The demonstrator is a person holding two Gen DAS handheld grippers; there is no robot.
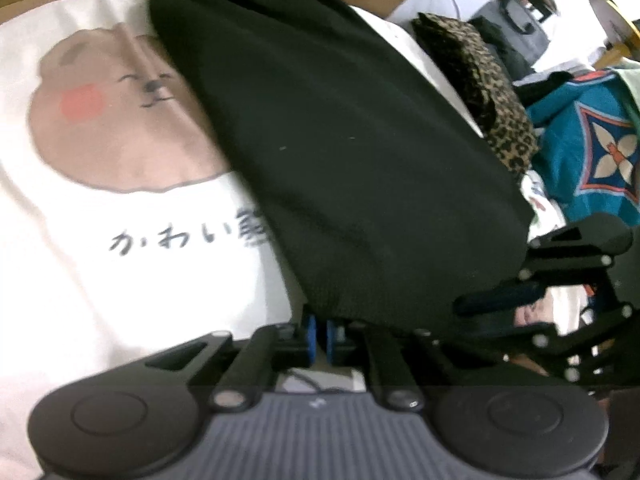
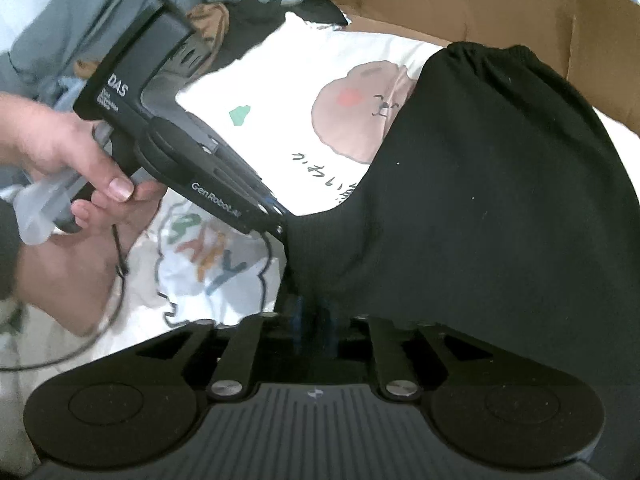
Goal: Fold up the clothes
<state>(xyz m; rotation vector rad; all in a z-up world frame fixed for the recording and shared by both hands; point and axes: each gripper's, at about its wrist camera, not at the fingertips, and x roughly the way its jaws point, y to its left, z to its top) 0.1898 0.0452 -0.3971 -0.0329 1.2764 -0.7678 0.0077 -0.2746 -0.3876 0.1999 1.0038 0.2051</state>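
The knit garment [image 1: 352,152] is black, the T-shirt [image 1: 72,220] under it is white with a brown smiling face and pink cheek, the folded cloth [image 1: 488,92] has leopard spots.

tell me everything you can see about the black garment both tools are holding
The black garment is a dark, matte knit with a ribbed hem at the gripped edge and a gathered edge at its far end. Small pale lint specks dot it. It is held up and hangs in soft folds over a white shirt with a bear print. The left tool pinches one bottom corner; the right tool is shut on the hem nearby. Its far end reaches toward a cardboard box.
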